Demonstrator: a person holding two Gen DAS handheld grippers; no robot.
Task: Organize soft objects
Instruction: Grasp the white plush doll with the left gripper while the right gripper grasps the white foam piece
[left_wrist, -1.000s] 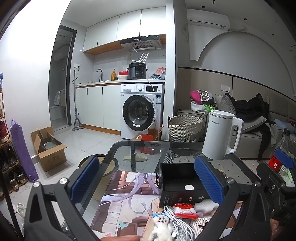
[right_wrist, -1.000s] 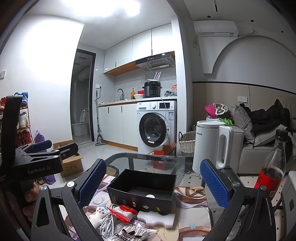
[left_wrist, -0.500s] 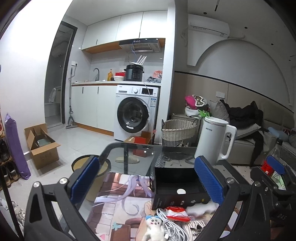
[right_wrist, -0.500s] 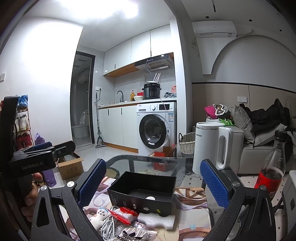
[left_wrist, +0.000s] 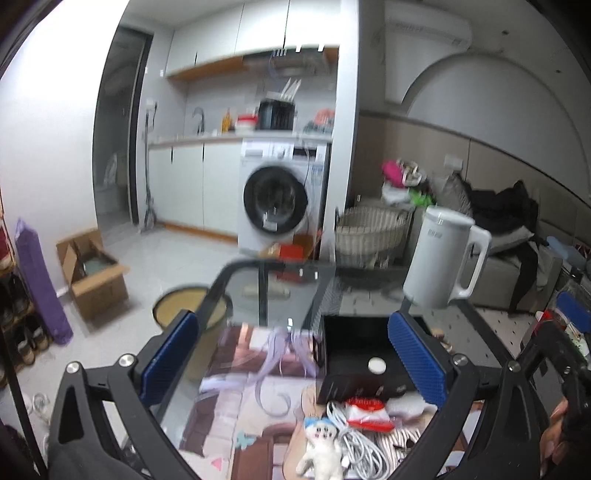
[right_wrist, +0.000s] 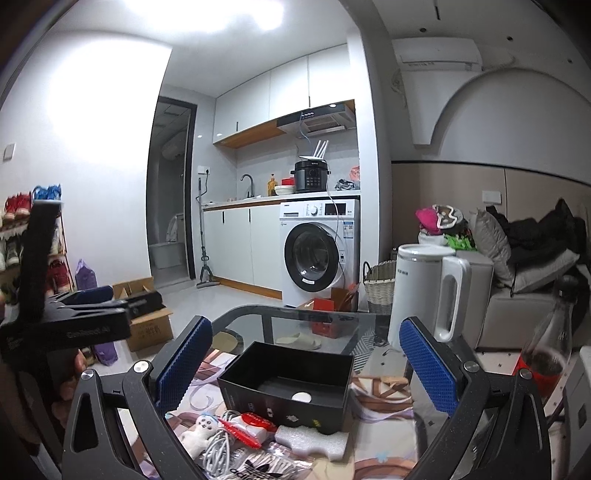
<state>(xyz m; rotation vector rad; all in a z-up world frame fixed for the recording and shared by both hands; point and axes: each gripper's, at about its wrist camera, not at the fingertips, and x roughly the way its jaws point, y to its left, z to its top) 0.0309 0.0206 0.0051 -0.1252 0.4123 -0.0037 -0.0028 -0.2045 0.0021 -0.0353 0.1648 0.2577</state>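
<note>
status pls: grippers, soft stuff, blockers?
Both hand-held grippers, left and right, open, empty. Plush doll, foam block outside black box. White cable coiled against doll.

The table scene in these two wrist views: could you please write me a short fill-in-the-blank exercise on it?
1. The open box on the table is ____ in colour.
2. The small plush doll lies to the ____ of the white cable bundle in the right wrist view.
3. The white foam block lies ____ the box.
4. Both the left gripper and right gripper are ____.

Missing words: black; left; outside; open
</note>
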